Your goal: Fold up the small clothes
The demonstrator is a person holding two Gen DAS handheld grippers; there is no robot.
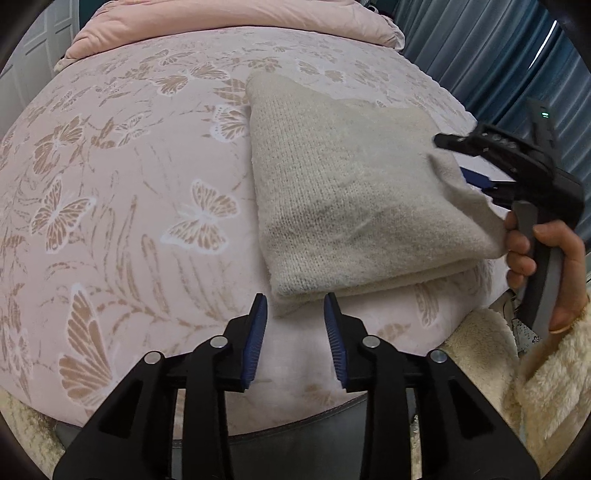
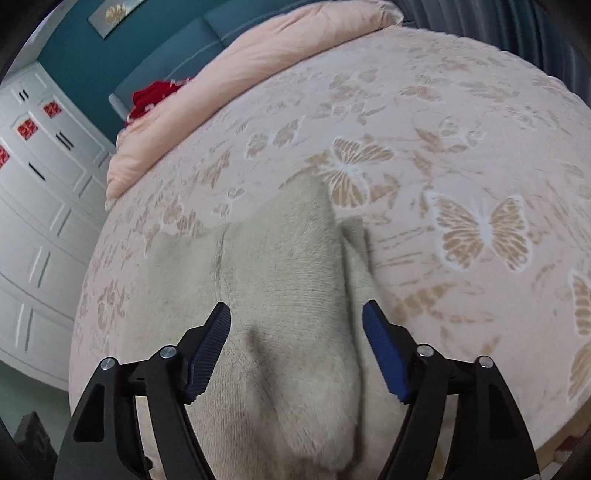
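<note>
Spread wide, the left claw (image 1: 295,314) is hovering empty just before the folded knit sweater (image 1: 354,192). Across it, the right claw (image 2: 297,332) is gaping around a raised fold, gripping nothing. Soft, light and floppy, it is likely asking for a pinch at an edge.

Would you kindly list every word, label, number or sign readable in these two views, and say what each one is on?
No text can be read in either view.
Red square decorations on the white wardrobe: a pattern or characters, too small and blurred to tell.
Framed picture on the teal wall: a golden motif, no legible writing.
Green light on the right gripper: an indicator, not a character.
The knit garment and butterfly bedspread show no label.
</note>
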